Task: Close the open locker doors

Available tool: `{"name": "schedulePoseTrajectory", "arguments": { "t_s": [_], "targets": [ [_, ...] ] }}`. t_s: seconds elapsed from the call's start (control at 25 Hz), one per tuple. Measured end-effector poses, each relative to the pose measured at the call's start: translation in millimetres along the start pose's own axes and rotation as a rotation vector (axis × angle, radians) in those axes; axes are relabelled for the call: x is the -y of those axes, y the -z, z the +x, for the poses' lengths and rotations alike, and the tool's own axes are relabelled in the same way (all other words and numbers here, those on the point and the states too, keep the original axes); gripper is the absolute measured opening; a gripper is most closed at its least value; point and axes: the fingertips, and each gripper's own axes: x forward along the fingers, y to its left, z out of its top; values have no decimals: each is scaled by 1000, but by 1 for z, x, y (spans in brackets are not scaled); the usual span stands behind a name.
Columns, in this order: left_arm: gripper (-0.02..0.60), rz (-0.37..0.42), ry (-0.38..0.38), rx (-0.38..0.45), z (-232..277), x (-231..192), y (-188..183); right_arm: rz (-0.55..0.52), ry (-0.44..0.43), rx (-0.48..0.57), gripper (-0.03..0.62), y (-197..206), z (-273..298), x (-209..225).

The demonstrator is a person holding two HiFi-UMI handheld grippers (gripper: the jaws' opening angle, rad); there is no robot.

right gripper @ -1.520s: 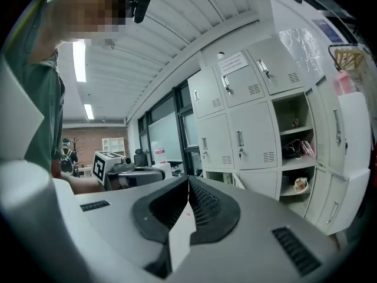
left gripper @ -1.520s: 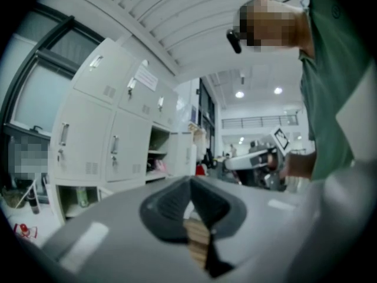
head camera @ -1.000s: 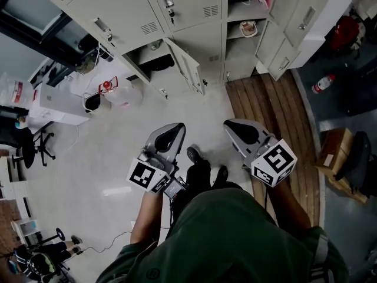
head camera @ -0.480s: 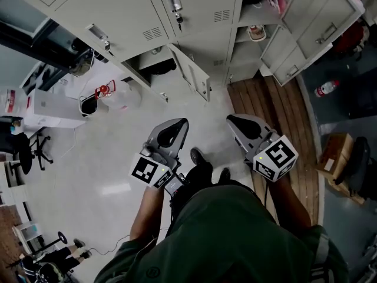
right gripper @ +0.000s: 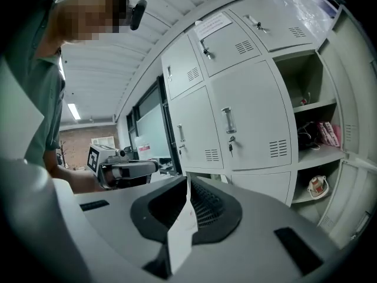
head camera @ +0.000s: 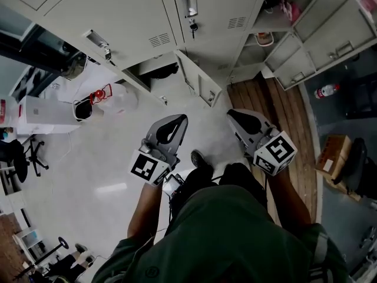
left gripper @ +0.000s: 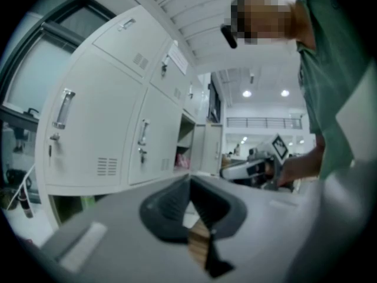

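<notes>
A bank of grey lockers [head camera: 200,16] fills the top of the head view. A small bottom-row door [head camera: 197,80] stands ajar over a dark compartment [head camera: 159,71]. At the right, tall doors [head camera: 318,37] hang wide open, showing shelves with a pink item [head camera: 287,9] and a small appliance [head camera: 265,39]. My left gripper [head camera: 178,118] and right gripper [head camera: 233,112] are held side by side in the air, short of the lockers, both shut and empty. The right gripper view shows the open shelves [right gripper: 312,134] to the right of closed doors [right gripper: 247,125]. The left gripper view shows closed doors [left gripper: 94,134].
A wooden platform [head camera: 283,108] lies before the right-hand lockers, with a red bottle [head camera: 326,90] and a cardboard box [head camera: 333,153] beyond it. A clear jug [head camera: 121,98] and a white box [head camera: 44,115] sit on the floor at left. My shoe [head camera: 199,158] shows between the grippers.
The lockers have slid down and grown in the head view as the person steps closer. Both grippers stay shut and level in front of the body.
</notes>
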Motion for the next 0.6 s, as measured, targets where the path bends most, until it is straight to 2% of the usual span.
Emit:
{"name": "schedulePoseTrajectory", "arguments": {
  "t_s": [0.2,0.4,0.44,0.52,0.6],
  "targets": [
    [2,-9,-12,-4,16,-16,12,-4,-13,-29,9,18,20,28],
    [2,1,-75,-5,36,-33,30,-27,-44,-104,11,57,45,71],
    [2,4,-86,-5,38,-35,33,-34,-54,-124,17,65,49,77],
    [2,16,-106,-6,42,-37,38,-50,-80,-160,79,80,55,87],
    [2,32,-132,-14,47,-41,46,-66,-107,-196,91,95,60,97]
  ]
}}
